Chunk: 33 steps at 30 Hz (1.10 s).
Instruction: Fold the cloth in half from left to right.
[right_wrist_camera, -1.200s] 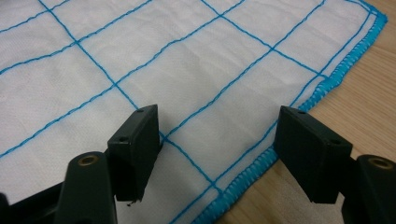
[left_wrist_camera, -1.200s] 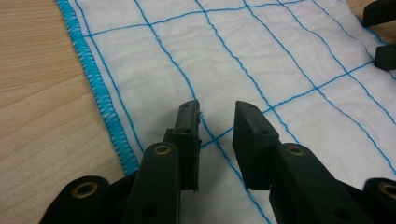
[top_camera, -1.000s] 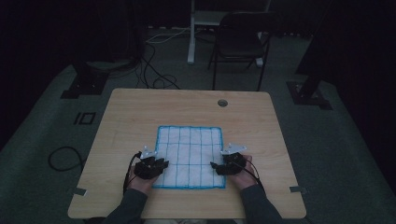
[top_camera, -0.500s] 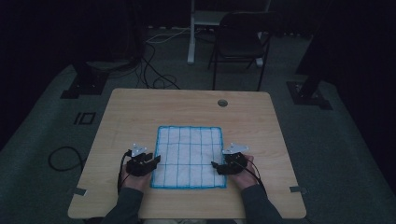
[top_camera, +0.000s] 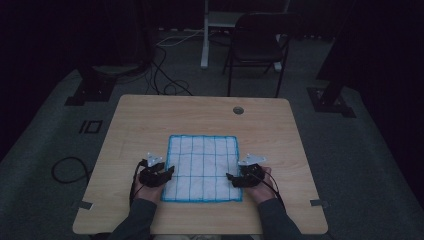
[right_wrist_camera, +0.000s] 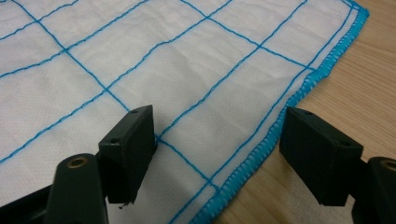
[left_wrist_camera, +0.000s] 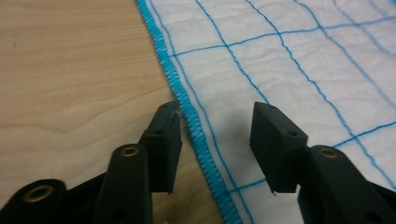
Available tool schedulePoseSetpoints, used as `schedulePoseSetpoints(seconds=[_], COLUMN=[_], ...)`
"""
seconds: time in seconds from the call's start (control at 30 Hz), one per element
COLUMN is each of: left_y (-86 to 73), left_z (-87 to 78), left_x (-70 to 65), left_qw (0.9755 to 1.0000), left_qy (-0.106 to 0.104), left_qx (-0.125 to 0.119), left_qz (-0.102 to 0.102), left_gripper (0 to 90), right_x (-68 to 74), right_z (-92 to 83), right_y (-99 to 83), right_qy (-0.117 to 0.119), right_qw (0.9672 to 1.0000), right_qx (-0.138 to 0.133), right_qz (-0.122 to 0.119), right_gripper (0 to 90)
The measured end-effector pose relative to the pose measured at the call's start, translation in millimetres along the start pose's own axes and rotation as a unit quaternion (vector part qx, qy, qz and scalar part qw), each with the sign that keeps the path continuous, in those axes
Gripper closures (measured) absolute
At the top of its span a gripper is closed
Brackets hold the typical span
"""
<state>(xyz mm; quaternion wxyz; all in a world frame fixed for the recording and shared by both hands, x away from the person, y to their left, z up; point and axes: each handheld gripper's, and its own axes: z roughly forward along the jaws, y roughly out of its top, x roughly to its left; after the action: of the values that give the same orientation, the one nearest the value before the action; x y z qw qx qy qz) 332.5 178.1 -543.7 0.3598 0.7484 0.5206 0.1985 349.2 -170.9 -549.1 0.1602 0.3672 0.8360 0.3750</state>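
White cloth with blue grid lines and a blue stitched border: lies flat on the near half of a light wooden table.

Left gripper: at the cloth's left edge near its front corner. In the left gripper view its jaws stand apart, straddling the stitched border; one jaw over bare wood, the other over cloth.

Right gripper: at the cloth's right edge near its front corner. In the right gripper view its jaws are spread wide across the border, holding nothing.

Dark chair: stands on the floor beyond the table.
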Motion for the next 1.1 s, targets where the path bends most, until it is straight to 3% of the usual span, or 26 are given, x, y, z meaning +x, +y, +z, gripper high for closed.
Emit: schedulePoseSetpoints(seconds=[0.07, 0.23, 0.43, 0.53, 0.87, 1.1], left_y=[1.1, 2.4, 1.8, 1.9, 1.7, 1.4], left_z=[2.3, 4.6, 4.1, 4.2, 3.8, 3.0], left_x=[-4.3, -9.7, -9.7, -9.5, -7.9, -6.1], left_qw=[0.9999, 0.9998, 0.9999, 0.9999, 0.9998, 0.9999], left_qy=[0.003, 0.016, -0.009, -0.014, -0.017, -0.016], left_qx=[0.000, 0.000, -0.001, -0.001, -0.001, -0.001], left_qz=[0.010, 0.009, 0.008, 0.008, 0.004, 0.000], left_gripper=[50.8, 52.6, 78.2, 84.3, 86.2, 86.5], right_x=[0.3, 1.0, 1.8, 2.1, -2.1, -4.7], right_z=[-0.1, -0.2, -0.3, -0.6, -5.3, -9.7], right_y=[0.0, -0.2, -0.3, -0.4, -2.0, -2.5], right_qy=[0.000, 0.000, -0.001, -0.002, 0.009, -0.005], right_qw=[1.0000, 1.0000, 1.0000, 1.0000, 0.9999, 0.9998], right_qx=[0.000, 0.000, 0.000, 0.000, -0.001, -0.014], right_qz=[0.000, 0.001, 0.003, 0.004, 0.012, 0.011], right_gripper=[26.6, 26.7, 26.7, 26.8, 34.7, 40.5])
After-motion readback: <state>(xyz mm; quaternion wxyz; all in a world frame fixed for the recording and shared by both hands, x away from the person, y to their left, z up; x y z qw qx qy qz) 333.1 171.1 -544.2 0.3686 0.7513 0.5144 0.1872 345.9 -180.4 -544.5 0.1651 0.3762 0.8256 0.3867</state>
